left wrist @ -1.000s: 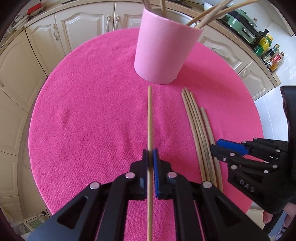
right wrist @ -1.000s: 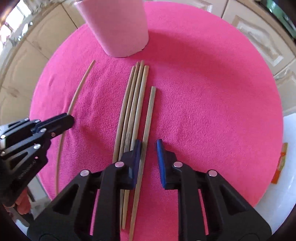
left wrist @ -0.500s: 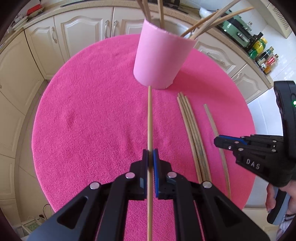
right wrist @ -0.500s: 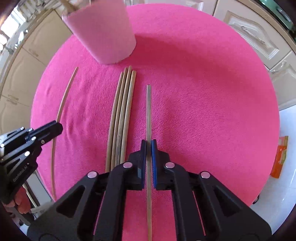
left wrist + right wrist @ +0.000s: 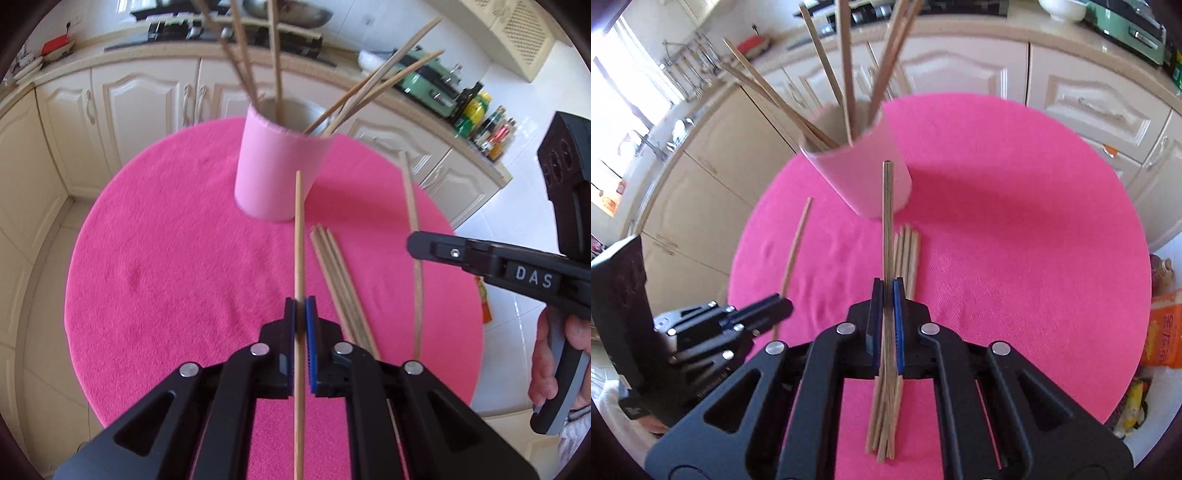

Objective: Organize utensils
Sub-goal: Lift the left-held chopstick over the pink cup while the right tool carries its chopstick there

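A plain hot-pink cloth (image 5: 166,258) covers the round table. At upper centre stands a pale pink cup (image 5: 275,173) holding tan sticks (image 5: 373,88). The grippers (image 5: 302,314) are black with blue pads (image 5: 312,325). Behind, the cabinets (image 5: 147,103) are cream.

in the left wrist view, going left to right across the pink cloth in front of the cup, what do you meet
chopstick held in the left gripper → bundle of chopsticks lying on the cloth → single chopstick held by the right gripper → right gripper → person's hand
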{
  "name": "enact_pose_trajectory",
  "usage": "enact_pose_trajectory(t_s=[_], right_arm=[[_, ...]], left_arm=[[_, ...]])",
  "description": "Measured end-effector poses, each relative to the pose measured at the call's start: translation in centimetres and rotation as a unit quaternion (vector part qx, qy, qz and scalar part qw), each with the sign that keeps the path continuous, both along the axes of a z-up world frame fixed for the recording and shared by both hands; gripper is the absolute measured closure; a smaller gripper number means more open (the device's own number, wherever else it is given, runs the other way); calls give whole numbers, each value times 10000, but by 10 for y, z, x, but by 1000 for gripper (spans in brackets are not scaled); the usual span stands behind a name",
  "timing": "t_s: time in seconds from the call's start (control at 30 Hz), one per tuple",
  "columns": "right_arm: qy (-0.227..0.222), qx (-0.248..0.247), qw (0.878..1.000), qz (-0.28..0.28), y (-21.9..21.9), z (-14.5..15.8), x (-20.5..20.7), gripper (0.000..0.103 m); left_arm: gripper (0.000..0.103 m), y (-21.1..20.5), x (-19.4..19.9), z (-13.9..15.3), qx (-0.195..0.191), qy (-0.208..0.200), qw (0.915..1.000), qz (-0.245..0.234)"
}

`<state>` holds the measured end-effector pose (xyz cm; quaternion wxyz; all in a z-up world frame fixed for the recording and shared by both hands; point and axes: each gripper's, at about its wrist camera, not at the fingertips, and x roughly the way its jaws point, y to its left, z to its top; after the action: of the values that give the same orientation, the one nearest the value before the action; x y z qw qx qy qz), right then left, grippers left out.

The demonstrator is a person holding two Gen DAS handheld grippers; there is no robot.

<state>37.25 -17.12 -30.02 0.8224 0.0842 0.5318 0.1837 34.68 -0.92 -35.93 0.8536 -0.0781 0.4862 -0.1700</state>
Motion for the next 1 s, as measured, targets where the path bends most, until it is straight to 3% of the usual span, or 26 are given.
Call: enact_pose_trajectory(t_s=[0.23, 0.53, 0.83, 1.0], right_arm=[[-308, 292, 9990, -131, -4, 16, -1, 97], [-836, 671, 9936, -344, -24, 45, -8, 97], [-2080, 852, 9730, -534, -36, 86, -15, 97], [-2515, 1018, 9613, -486, -32, 101, -1, 97]], left_arm=[[97, -8, -6, 24, -65, -537, 9983, -234], [97, -9, -2, 56, -245, -1144, 9930, -141], [97, -2, 20, 97, -688, -1739, 9819, 284], [97, 9, 40, 115, -895, -2065, 9726, 581]])
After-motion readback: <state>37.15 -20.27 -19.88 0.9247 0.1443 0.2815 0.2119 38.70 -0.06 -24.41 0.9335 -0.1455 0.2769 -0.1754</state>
